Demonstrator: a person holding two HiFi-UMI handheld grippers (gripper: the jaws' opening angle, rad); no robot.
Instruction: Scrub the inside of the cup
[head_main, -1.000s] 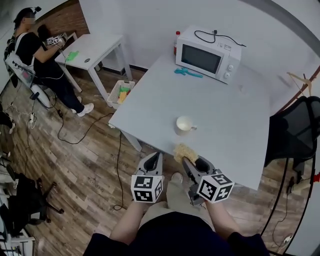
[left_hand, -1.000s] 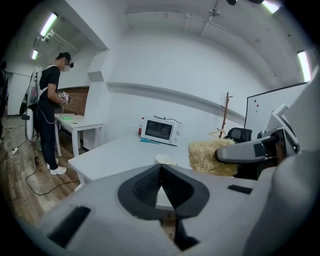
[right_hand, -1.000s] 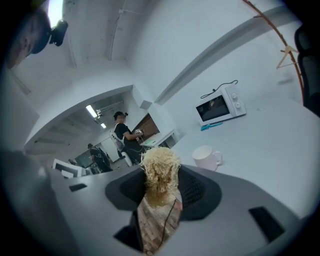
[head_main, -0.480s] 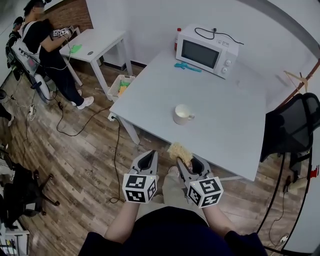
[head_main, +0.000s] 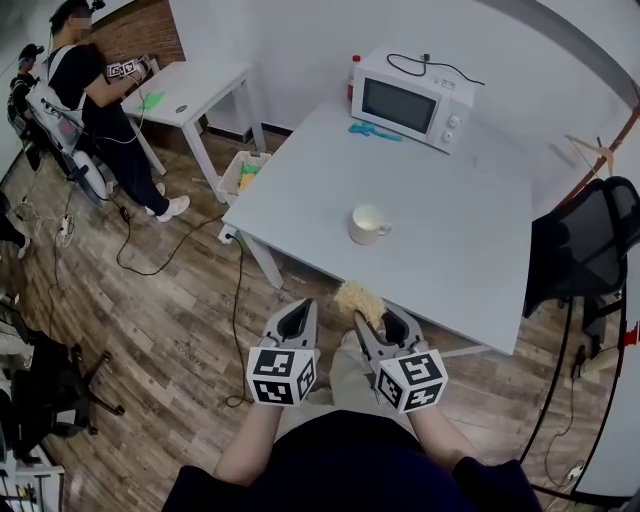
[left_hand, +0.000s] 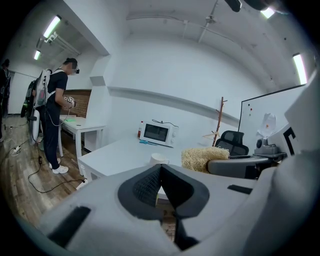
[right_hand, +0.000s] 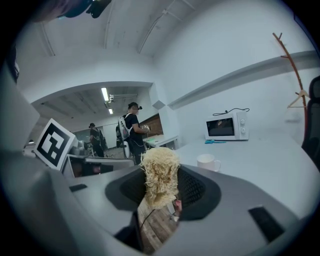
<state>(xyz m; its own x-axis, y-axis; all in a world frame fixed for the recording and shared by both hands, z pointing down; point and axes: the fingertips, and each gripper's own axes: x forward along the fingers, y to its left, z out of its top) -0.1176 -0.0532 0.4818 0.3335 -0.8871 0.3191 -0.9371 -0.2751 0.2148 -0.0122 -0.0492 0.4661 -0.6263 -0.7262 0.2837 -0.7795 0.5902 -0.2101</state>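
Note:
A white cup (head_main: 368, 223) stands upright near the middle of the pale grey table (head_main: 450, 250), handle to the right. My right gripper (head_main: 372, 318) is shut on a straw-coloured fibre scrubber (head_main: 358, 300), held just off the table's near edge and well short of the cup. My left gripper (head_main: 300, 310) hangs beside it over the floor, shut and empty. In the right gripper view the scrubber (right_hand: 160, 175) stands up between the jaws, the cup (right_hand: 207, 162) behind it. The left gripper view shows its jaws closed together, with the cup (left_hand: 159, 159) and scrubber (left_hand: 204, 158) beyond.
A white microwave (head_main: 408, 102) sits at the table's far end with a red-capped bottle (head_main: 354, 72) and a teal tool (head_main: 376, 133) beside it. A black chair (head_main: 585, 250) is at the right. At a second table (head_main: 195, 85) far left stands a person (head_main: 95, 110). Cables cross the wooden floor.
Both grippers have drawn back from the table's near edge towards my body. The scrubber, earlier over the table's edge, now hangs just off it. The right gripper has rolled.

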